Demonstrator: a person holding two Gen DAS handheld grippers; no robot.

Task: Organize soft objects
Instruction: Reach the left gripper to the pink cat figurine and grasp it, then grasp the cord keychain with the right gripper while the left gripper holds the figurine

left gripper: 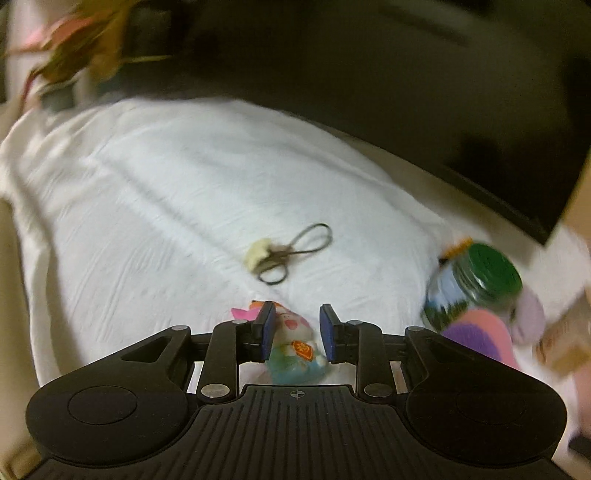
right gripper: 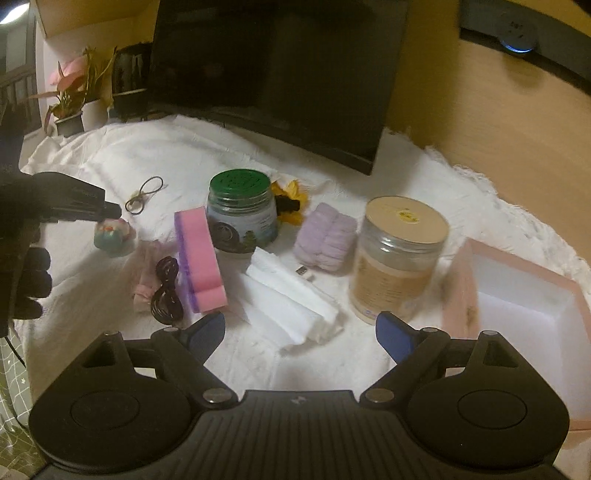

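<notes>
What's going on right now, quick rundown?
Left gripper closing around small plush toy, pads not clearly touching. Right gripper open, empty, above white folded cloth. Pink bin waits right. Nothing blocking.

Dim, warm indoor light with one bright lamp (right gripper: 11, 9) glaring at the right wrist view's top-left corner — the left wrist view is smeared by motion blur, worst at the plant (left gripper: 79, 48) and jar (left gripper: 476, 284), and both views bow at their edges.

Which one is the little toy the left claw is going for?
Start at the green-lidded jar on the white cloth and look left, past the pink sponge. The small plush figure sits there between the left claw pads: white face, teal body, orange tag.
</notes>
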